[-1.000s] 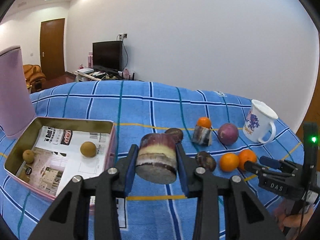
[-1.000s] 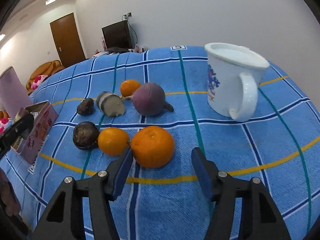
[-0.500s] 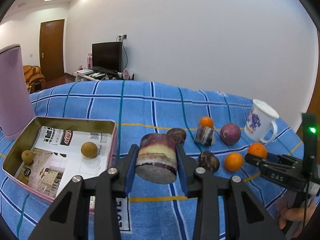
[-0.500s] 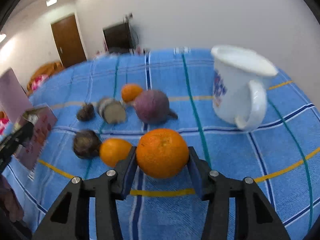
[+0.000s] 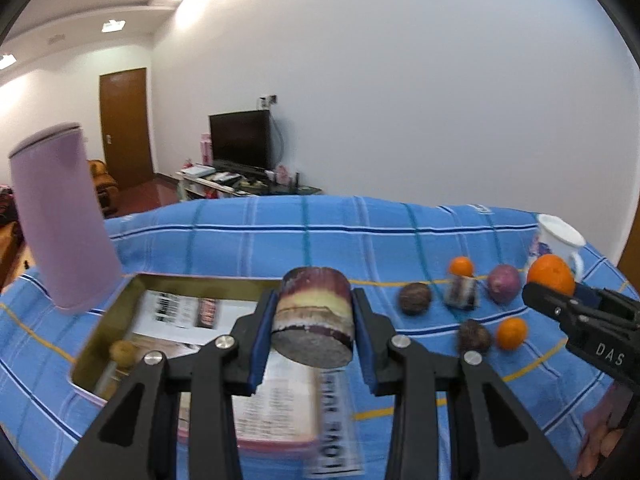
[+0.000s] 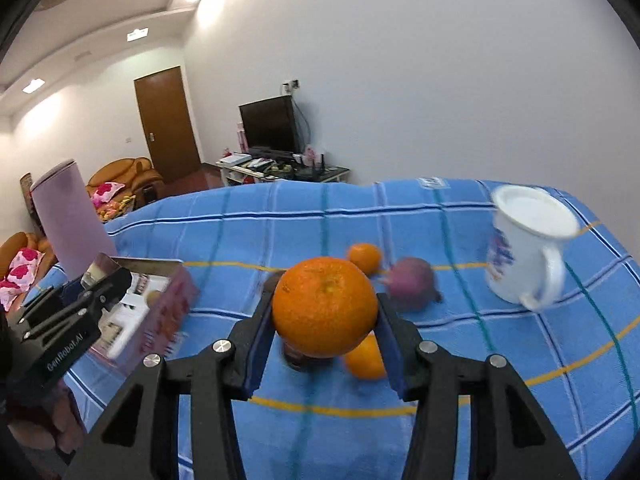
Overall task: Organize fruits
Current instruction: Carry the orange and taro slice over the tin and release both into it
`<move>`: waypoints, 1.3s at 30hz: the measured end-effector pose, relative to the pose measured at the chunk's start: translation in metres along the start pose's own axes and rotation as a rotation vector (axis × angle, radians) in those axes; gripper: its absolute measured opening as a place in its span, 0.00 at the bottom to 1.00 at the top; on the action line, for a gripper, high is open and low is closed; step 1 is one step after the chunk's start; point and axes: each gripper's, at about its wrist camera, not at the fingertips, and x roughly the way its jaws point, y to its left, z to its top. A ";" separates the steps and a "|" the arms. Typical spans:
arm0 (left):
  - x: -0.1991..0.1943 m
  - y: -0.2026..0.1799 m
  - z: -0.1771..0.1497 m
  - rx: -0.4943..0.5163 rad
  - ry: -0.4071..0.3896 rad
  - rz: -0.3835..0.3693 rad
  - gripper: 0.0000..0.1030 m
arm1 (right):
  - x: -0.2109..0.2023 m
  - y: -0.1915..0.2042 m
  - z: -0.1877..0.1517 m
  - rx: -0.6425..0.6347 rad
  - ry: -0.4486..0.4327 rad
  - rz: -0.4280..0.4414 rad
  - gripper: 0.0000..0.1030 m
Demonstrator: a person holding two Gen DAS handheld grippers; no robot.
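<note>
My left gripper [image 5: 314, 308] is shut on a short purple and yellow sugarcane piece [image 5: 313, 316], held above the near right part of the open pink tin [image 5: 136, 280]. A small brown fruit [image 5: 123, 352] lies in the tin. My right gripper [image 6: 325, 312] is shut on a large orange [image 6: 325, 307], lifted off the blue checked cloth. In the left wrist view that orange [image 5: 551, 274] and the right gripper [image 5: 560, 292] show at the far right. In the right wrist view the left gripper [image 6: 106, 282] hangs over the tin [image 6: 168, 308].
On the cloth lie a small orange [image 5: 511, 333], two dark round fruits [image 5: 474, 336] [image 5: 415, 298], another cane piece [image 5: 462, 294] with an orange [image 5: 461, 267] behind it, and a purple fruit [image 5: 505, 289]. A white mug [image 6: 528, 248] stands right, a tall lilac cylinder [image 5: 64, 220] left.
My right gripper closed on the large orange and lifted it off the cloth. My left gripper carried the sugarcane piece left, over the tin.
</note>
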 end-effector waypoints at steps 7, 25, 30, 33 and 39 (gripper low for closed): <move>0.009 0.043 0.005 0.007 -0.018 0.082 0.38 | 0.025 0.055 -0.002 0.004 0.011 0.061 0.49; 0.030 0.119 0.009 -0.114 0.004 0.239 0.37 | 0.062 0.160 0.005 -0.046 -0.011 0.134 0.49; 0.039 0.128 0.007 -0.112 0.033 0.302 0.37 | 0.077 0.182 0.003 -0.074 0.007 0.147 0.49; 0.043 0.132 0.005 -0.102 0.050 0.345 0.37 | 0.087 0.189 0.001 -0.088 0.034 0.154 0.49; 0.051 0.137 0.001 -0.120 0.100 0.367 0.37 | 0.097 0.192 -0.004 -0.130 0.065 0.140 0.49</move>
